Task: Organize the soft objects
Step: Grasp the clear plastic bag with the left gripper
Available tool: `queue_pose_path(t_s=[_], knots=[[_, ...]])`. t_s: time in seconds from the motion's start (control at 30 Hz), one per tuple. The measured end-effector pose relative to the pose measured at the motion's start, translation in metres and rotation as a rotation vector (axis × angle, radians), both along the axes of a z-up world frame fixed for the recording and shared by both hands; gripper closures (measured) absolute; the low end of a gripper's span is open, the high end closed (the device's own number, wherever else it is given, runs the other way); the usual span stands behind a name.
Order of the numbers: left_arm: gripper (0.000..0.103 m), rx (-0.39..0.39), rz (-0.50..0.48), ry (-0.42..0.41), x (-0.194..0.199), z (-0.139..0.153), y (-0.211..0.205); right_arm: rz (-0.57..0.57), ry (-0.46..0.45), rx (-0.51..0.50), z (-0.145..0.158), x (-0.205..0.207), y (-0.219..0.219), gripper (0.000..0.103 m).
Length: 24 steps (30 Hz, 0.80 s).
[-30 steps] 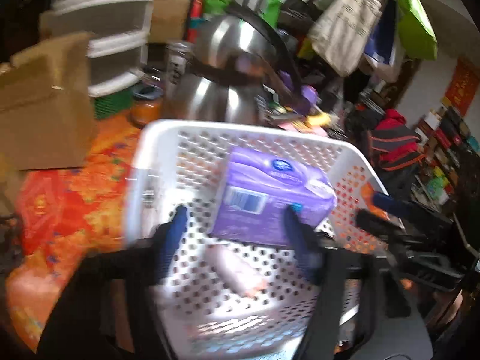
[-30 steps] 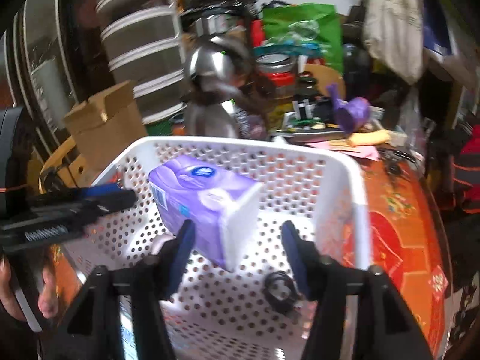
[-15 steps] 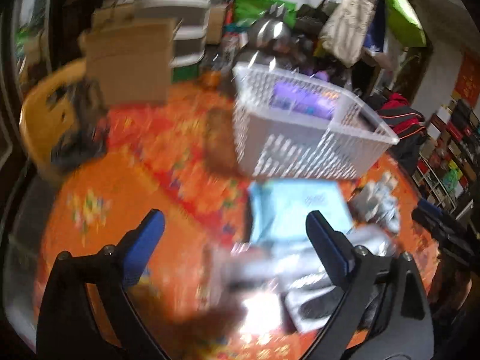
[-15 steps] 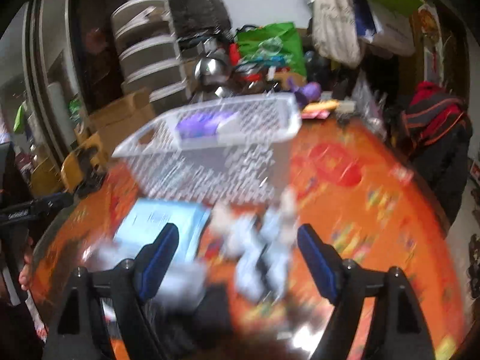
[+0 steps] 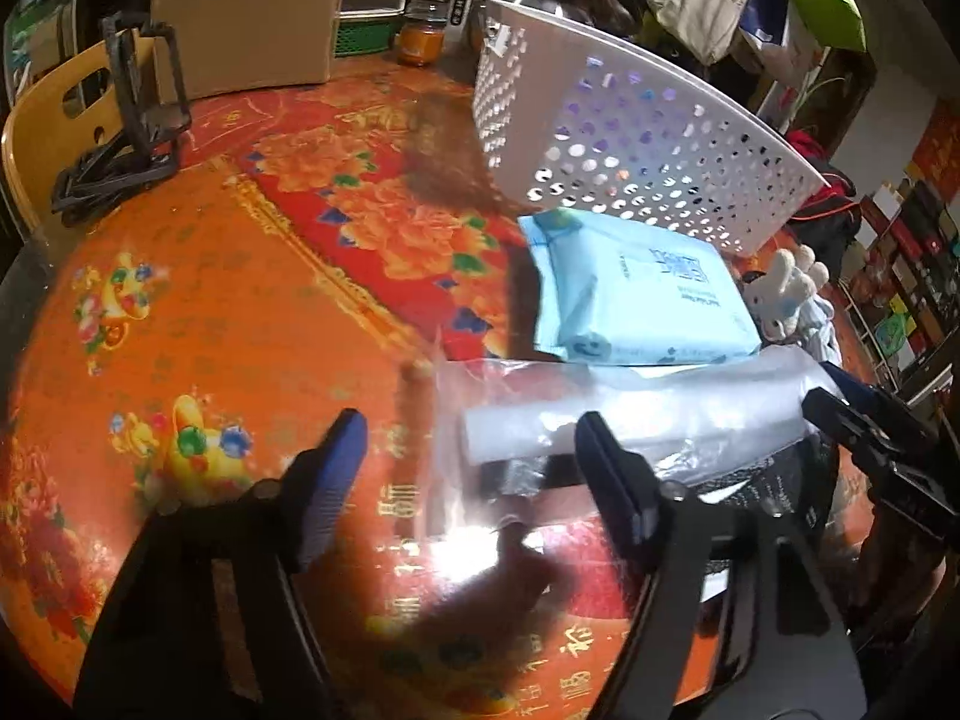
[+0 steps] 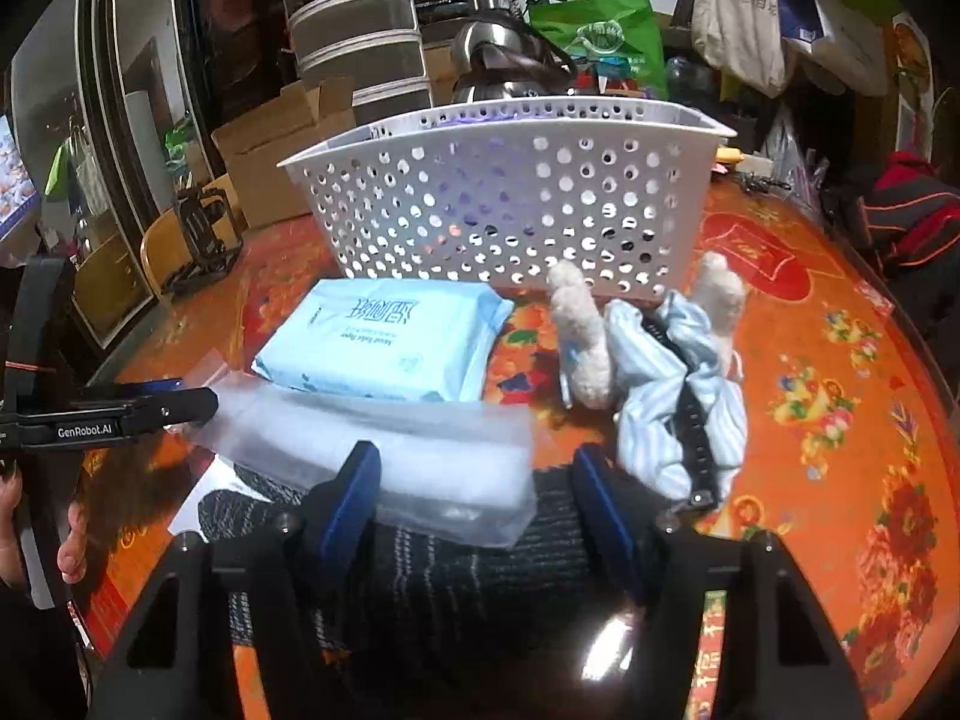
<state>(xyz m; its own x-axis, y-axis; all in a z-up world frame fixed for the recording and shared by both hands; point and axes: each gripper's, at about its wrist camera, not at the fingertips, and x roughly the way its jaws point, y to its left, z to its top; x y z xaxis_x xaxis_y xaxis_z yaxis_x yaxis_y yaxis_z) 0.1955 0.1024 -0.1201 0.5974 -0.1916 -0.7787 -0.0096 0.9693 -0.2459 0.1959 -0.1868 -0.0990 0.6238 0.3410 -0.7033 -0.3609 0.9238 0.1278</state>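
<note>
A white perforated basket (image 5: 630,138) (image 6: 510,198) stands on the table with a purple pack showing through its holes. In front of it lie a light blue tissue pack (image 5: 636,294) (image 6: 384,336), a clear plastic bag holding white padding (image 5: 600,420) (image 6: 384,450), a dark knitted cloth (image 6: 468,564), a striped blue cloth (image 6: 678,396) and a white plush toy (image 6: 582,336) (image 5: 786,294). My left gripper (image 5: 468,468) is open and empty over the bag's left end. My right gripper (image 6: 474,498) is open and empty above the bag and the knitted cloth.
The round table has an orange and red floral cover (image 5: 210,300). A cardboard box (image 5: 240,30), a steel kettle (image 6: 498,66), a jar (image 5: 423,39) and a black stand (image 5: 138,120) sit at the far side. Hanging bags (image 6: 738,12) crowd the back.
Both grippers have pulled back out of the basket and come down low over the items in front of it. The purple pack stays in the basket.
</note>
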Motion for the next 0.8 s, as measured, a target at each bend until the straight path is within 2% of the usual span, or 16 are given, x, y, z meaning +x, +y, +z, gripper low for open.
queue_pose_path(t_s=[0.17, 0.33, 0.43, 0.47, 0.6, 0.8], knots=[[0.066, -0.003, -0.048, -0.009, 0.004, 0.0, -0.013, 0.043, 0.033, 0.009, -0.003, 0.004, 0.007, 0.05], [0.076, -0.023, -0.034, -0.023, 0.002, 0.0, -0.013, 0.06, 0.037, 0.018, -0.004, 0.005, 0.007, 0.051], [0.088, -0.025, -0.018, -0.038, 0.001, 0.001, -0.009, 0.065, 0.026, 0.016, -0.003, 0.003, 0.009, 0.056], [0.091, -0.02, -0.013, -0.044, 0.0, 0.002, -0.008, 0.066, 0.022, 0.014, -0.002, 0.003, 0.009, 0.06], [0.093, -0.017, -0.002, -0.073, -0.003, 0.007, -0.006, 0.082, 0.0, 0.012, 0.003, 0.0, 0.01, 0.077], [0.095, -0.007, -0.01, -0.161, -0.015, 0.033, -0.009, 0.1, -0.043, 0.024, 0.015, -0.007, 0.01, 0.084]])
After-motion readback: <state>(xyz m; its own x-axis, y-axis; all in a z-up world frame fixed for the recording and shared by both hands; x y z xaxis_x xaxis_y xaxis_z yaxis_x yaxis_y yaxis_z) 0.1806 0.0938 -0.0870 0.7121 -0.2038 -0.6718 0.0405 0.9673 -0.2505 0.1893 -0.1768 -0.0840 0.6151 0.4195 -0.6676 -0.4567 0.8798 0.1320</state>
